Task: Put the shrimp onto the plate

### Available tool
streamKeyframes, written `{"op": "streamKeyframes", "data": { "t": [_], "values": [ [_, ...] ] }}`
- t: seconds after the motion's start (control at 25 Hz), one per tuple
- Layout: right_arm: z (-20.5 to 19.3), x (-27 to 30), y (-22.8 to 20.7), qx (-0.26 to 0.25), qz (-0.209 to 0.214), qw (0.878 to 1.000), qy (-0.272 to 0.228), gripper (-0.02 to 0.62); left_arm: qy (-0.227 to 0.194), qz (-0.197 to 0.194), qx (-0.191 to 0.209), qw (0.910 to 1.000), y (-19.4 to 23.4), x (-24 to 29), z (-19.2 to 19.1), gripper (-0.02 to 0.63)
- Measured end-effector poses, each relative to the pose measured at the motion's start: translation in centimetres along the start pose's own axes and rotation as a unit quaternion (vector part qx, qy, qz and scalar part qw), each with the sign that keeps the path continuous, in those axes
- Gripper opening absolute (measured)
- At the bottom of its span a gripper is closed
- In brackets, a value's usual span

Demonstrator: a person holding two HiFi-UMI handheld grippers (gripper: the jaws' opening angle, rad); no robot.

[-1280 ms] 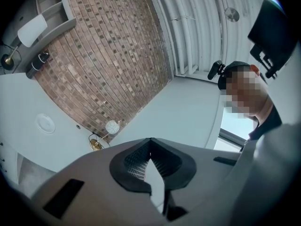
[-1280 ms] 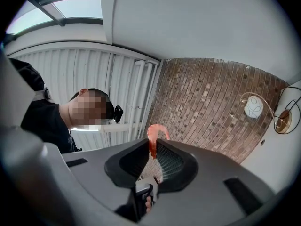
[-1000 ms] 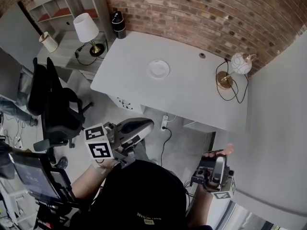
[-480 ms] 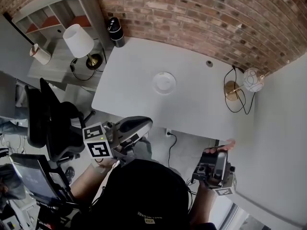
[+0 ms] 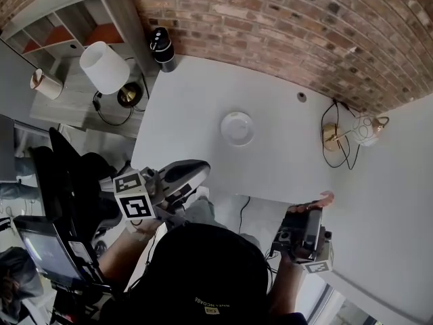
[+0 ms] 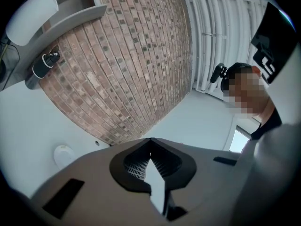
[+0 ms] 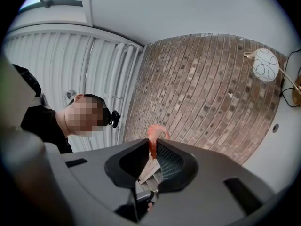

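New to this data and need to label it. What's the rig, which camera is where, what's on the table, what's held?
There is no robot here: a person holds a two-jaw tool in each hand. The head view comes from a camera on the person's head, looking down. The two gripper views come from cameras riding on each tool, looking along its jaws. On the white table are a plate, a lamp and a black cylinder. The right tool is shut on a pink shrimp, well short of the plate. The left tool is shut and empty.
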State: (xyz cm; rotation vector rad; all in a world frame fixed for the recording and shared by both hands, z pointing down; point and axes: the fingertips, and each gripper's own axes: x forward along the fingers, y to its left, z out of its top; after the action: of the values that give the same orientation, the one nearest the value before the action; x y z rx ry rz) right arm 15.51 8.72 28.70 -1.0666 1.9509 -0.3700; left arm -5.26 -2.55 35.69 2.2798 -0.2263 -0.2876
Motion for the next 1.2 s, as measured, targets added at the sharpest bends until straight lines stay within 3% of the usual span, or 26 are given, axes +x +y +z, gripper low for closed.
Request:
{"op": "streamKeyframes", "data": {
  "t": [0.24,0.72,1.2],
  "values": [
    [-0.7,2.0,-1.1,-0.008,0.001,1.000,0.006,0.049,-0.001,0.003,-0.006,1.0000,2.2,-0.4,1.7,0.003],
    [-0.9,3.7,-2.7,-0.005,-0.005,1.000,0.028,0.049,-0.009,0.029,-0.012,0.9995,3.0,-0.9,1.2,0.003],
    [0.9,4.1,-6.1,0.020,0.024,0.998,0.056,0.049,-0.038,0.060,0.003,0.9975,2.2,1.7,0.4,0.003]
  ]
}}
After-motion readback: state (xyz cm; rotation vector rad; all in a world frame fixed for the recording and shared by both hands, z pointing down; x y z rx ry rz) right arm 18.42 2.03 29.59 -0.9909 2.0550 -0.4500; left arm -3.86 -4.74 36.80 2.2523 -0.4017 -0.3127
